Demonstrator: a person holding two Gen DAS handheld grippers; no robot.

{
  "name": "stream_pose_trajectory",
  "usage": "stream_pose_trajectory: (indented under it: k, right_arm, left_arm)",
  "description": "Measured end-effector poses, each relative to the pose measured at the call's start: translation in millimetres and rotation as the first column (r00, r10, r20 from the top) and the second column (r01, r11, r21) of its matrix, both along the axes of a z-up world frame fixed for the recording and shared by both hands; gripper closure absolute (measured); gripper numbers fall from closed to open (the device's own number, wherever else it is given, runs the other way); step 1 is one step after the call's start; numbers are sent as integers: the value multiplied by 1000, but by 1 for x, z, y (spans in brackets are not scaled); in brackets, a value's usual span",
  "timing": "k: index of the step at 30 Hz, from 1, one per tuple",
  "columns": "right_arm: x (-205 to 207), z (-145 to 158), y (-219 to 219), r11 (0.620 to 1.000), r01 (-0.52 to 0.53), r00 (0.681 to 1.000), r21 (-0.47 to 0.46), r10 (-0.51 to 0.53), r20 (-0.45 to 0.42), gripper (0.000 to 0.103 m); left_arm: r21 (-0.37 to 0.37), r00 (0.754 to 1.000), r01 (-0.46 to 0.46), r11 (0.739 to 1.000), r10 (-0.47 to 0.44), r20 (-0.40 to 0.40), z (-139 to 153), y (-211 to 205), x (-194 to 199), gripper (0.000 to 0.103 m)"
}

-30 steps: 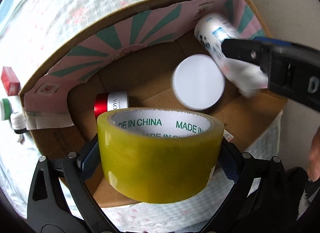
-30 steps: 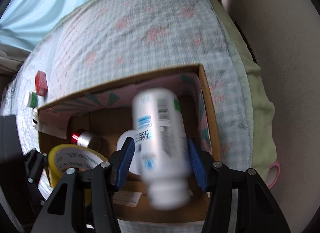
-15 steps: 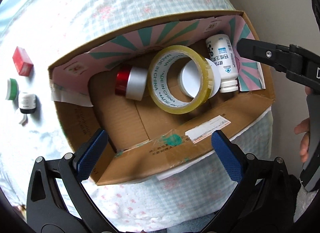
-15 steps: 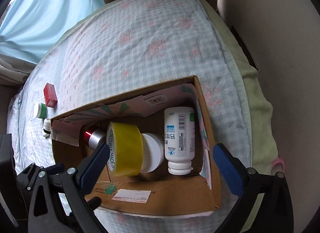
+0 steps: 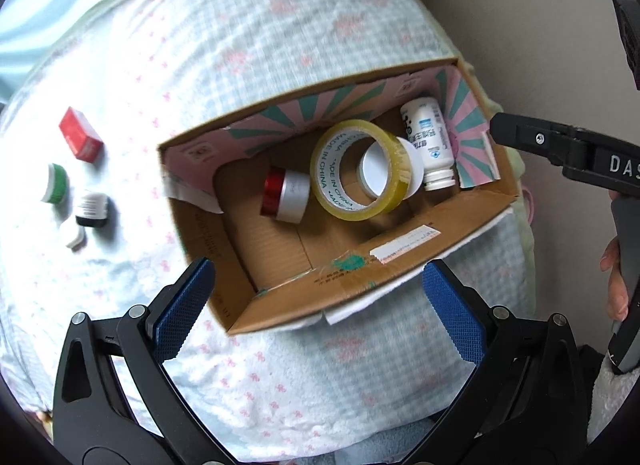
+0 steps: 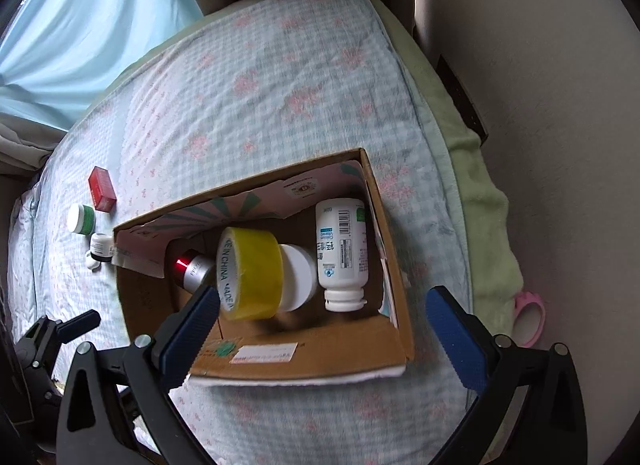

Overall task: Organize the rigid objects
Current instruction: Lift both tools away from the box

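Note:
An open cardboard box [image 5: 352, 285] [image 6: 304, 365] lies on the bed. Inside are a yellow tape roll [image 5: 340, 181] [image 6: 252, 273], a white round jar [image 5: 378, 171] [image 6: 298, 277], a white bottle [image 5: 430, 141] [image 6: 342, 253] and a red-and-silver jar [image 5: 286, 195] [image 6: 192, 269]. On the bed to the left lie a red box [image 5: 80, 137] [image 6: 102, 189], a green-and-white jar [image 5: 54, 183] [image 6: 82, 217], a small black-and-white jar [image 5: 92, 209] [image 6: 100, 247] and a white cap [image 5: 74, 235]. My left gripper [image 5: 320, 301] and right gripper [image 6: 324, 325] are open and empty above the box's near side.
The bed has a pale checked cover with pink flowers [image 6: 280, 85]. A beige wall [image 6: 540, 105] runs along the right. A pink tape roll [image 6: 528, 317] lies at the bed's right edge. Blue curtains [image 6: 80, 25] hang at the back left.
The left gripper let go of the tape roll and the right gripper let go of the white bottle, both into the box. Both grippers opened and pulled back and up.

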State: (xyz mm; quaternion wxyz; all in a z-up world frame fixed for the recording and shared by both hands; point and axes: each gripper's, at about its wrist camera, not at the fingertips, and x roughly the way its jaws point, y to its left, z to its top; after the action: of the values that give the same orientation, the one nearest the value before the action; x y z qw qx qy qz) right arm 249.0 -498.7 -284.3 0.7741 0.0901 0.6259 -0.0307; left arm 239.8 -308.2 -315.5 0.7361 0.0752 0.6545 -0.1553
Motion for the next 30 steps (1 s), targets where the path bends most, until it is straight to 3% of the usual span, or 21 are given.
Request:
stream_pose_trajectory:
  k: [7, 15, 24, 30]
  right_arm:
    - [-21, 42, 20, 1000, -14, 998, -21, 16, 68, 0]
    - [-46, 85, 66, 994, -86, 986, -66, 94, 136, 0]
    - [-76, 140, 156, 980, -148, 948, -130, 179, 265, 0]
    - [-77, 152, 222, 984, -132, 940, -122, 163, 301, 0]
  left_arm:
    - [-30, 997, -40, 999, 42, 72, 45, 36, -23, 0]
    - [-64, 978, -142, 988, 150, 145, 91, 107, -51, 0]
    - [-91, 952, -207, 974, 222, 212, 124, 202, -76, 0]
    - [-63, 927, -226, 972, 235, 293, 141, 281, -73, 0]
